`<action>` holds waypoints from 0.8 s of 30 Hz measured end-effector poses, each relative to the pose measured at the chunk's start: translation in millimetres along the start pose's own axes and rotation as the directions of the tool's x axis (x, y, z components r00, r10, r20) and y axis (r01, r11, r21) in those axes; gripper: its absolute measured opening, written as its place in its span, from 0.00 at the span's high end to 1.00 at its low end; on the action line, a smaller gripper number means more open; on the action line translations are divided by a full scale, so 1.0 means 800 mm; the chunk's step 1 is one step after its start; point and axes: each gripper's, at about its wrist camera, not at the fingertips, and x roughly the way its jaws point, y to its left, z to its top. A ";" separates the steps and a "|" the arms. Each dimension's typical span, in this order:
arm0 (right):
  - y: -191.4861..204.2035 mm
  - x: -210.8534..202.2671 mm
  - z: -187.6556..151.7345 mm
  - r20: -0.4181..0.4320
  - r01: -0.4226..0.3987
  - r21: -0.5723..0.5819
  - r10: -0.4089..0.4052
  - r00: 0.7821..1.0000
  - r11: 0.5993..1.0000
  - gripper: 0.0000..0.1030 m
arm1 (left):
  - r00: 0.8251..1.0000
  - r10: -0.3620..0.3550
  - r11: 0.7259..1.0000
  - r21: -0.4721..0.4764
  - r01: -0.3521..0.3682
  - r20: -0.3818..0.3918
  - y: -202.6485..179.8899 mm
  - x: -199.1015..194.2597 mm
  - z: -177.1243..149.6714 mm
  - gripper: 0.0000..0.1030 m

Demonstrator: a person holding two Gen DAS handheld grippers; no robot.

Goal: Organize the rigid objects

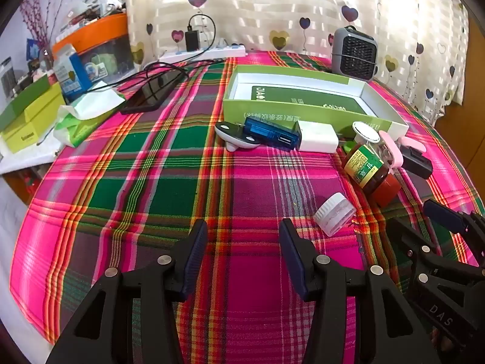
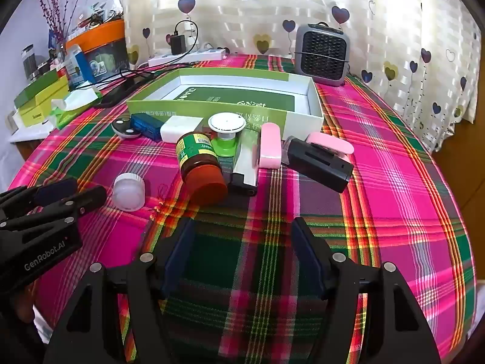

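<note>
left gripper [image 1: 242, 242] spread, right gripper [image 2: 242, 242] spread, tilted down

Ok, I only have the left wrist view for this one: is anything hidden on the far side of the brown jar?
Observer: Yes. The right wrist view shows a silver-and-black flat item lying between the brown jar and a pink case.
Operator: And the white round disc, what is it sitting on?
Observer: The white round disc stands on a green base, just behind the jar.
Operator: The right claw is cut off at my edge. Open?
Observer: The right claw is open with nothing in it, over bare tablecloth short of the jar.
</note>
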 end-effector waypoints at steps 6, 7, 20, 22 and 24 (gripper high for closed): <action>0.000 0.000 0.000 0.002 0.000 -0.002 0.000 1.000 1.000 0.36 | 1.000 -0.005 1.000 -0.004 0.005 0.001 0.000 0.000 0.000 0.53; 0.000 0.000 0.000 0.002 0.000 -0.002 0.000 1.000 1.000 0.36 | 1.000 -0.004 1.000 -0.003 0.004 0.001 0.000 0.000 0.000 0.53; 0.000 0.000 0.000 0.005 0.001 -0.001 -0.001 1.000 1.000 0.36 | 1.000 -0.004 1.000 -0.003 0.004 0.002 0.000 0.000 0.000 0.53; 0.000 0.000 0.000 0.005 0.001 -0.001 -0.001 1.000 1.000 0.36 | 1.000 -0.004 1.000 -0.004 0.004 0.002 0.000 0.000 0.000 0.53; 0.000 0.000 0.000 0.005 0.001 -0.001 -0.001 1.000 1.000 0.36 | 1.000 -0.004 1.000 -0.003 0.004 0.002 0.000 0.000 0.000 0.53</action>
